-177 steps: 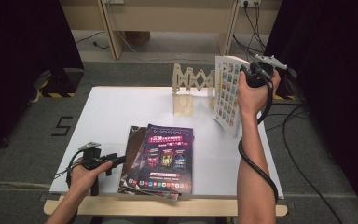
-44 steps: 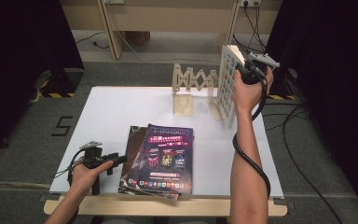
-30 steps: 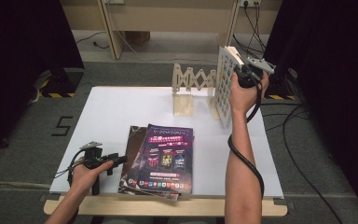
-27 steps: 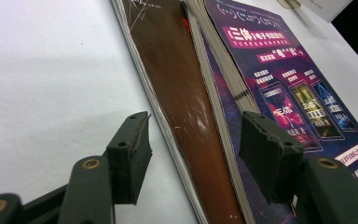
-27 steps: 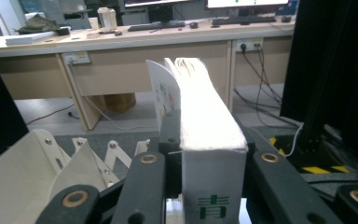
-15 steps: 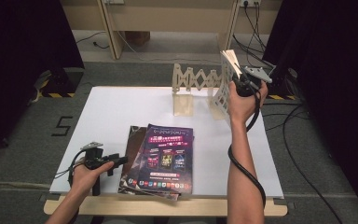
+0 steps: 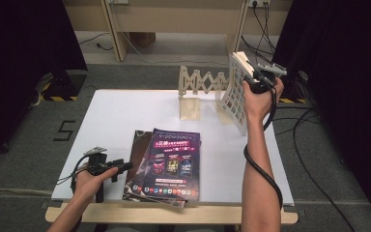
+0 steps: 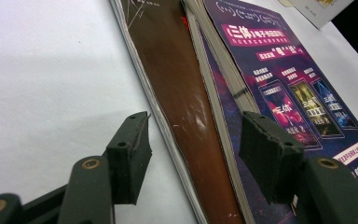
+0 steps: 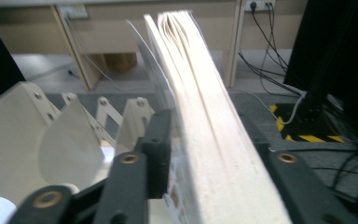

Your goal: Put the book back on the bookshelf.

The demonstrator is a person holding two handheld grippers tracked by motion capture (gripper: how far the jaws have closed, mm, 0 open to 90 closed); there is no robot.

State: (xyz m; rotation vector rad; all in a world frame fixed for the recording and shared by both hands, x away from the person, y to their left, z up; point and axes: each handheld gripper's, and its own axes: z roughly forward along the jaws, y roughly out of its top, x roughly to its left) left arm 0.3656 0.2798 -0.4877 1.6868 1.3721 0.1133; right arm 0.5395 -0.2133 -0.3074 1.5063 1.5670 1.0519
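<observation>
- The left gripper [image 8: 193, 161] lies low over the white table [image 8: 46, 79], its two black jaws standing apart with nothing between the pads.
- Between and beyond the jaws lies a stack of magazines.
- A brown magazine [image 8: 172, 98] sits lower in the stack, its page edges facing the camera.
- A purple magazine [image 8: 279, 79] lies on top, with pink headline text and three small pictures in a row.
- The corner of a pale booklet [image 8: 319, 11] shows at the top right.

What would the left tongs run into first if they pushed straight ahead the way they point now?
Probably the brown book at the bottom of the stack: the left tongs stand open, straddling its near edge, with the purple magazine lying on top just beyond. Depth is hard to judge.
</observation>
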